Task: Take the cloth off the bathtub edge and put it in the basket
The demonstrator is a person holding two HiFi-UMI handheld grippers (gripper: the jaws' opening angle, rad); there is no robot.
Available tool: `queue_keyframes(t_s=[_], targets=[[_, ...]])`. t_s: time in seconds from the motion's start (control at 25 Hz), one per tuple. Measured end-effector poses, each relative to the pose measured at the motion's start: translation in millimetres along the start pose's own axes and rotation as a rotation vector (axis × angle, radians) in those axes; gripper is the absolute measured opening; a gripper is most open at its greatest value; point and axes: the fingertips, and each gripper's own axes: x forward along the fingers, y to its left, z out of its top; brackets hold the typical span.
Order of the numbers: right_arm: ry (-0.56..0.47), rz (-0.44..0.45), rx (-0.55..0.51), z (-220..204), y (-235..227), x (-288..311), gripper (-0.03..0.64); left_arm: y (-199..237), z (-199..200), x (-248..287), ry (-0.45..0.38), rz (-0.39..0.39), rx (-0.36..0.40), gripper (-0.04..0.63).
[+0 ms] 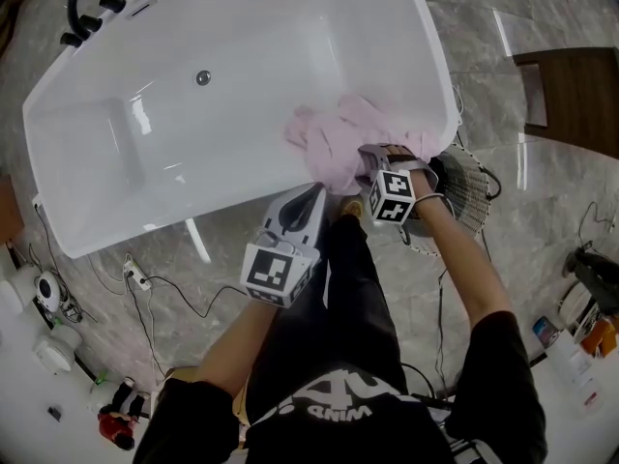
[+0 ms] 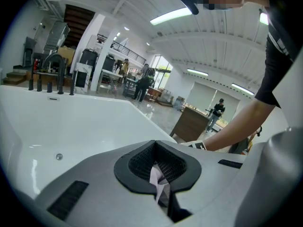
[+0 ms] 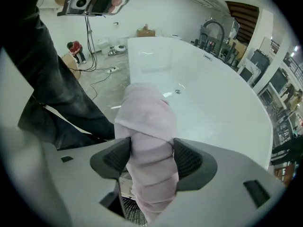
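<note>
A pink cloth (image 1: 338, 135) lies bunched over the near rim of the white bathtub (image 1: 174, 133). My right gripper (image 1: 374, 162) is shut on the cloth (image 3: 149, 126), which fills the space between its pads (image 3: 189, 162) and hangs below them. My left gripper (image 1: 313, 195) sits just left of it at the cloth's lower edge. Its jaws are closed, and a thin strip of the pink cloth (image 2: 157, 178) is pinched in the slit between them. A wire basket (image 1: 474, 189) stands on the floor to the right of my right hand, and its mesh (image 3: 127, 207) shows under the right jaws.
Black taps (image 1: 97, 3) stand at the tub's far left end. Cables (image 1: 164, 293) and small gear (image 1: 48, 293) lie on the marble floor at the left. A wooden cabinet (image 1: 571, 95) is at the right. The person's legs (image 1: 358, 298) are close to the tub rim.
</note>
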Motion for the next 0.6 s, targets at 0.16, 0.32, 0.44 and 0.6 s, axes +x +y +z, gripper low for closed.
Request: queue_keyframes(t_s=[0.16, 0.32, 0.44, 0.6], targets=[[0.009, -0.010, 0.002, 2.0, -3.3, 4.9, 0.250, 2.0, -0.4, -1.4, 0.001, 0.002, -0.002, 0.013], [0.005, -0.007, 0.019, 0.1, -1.9, 8.8, 0.250, 2.0, -0.3, -2.0, -0.002, 0.007, -0.010, 0.013], [0.013, -0.009, 0.029, -0.1, -2.3, 10.9, 0.250, 2.5, 0.3, -3.5, -0.005, 0.007, -0.006, 0.013], [0.032, -0.018, 0.005, 0.3, -2.9, 10.1, 0.249, 2.1, 0.4, -6.1, -0.006, 0.008, -0.010, 0.013]])
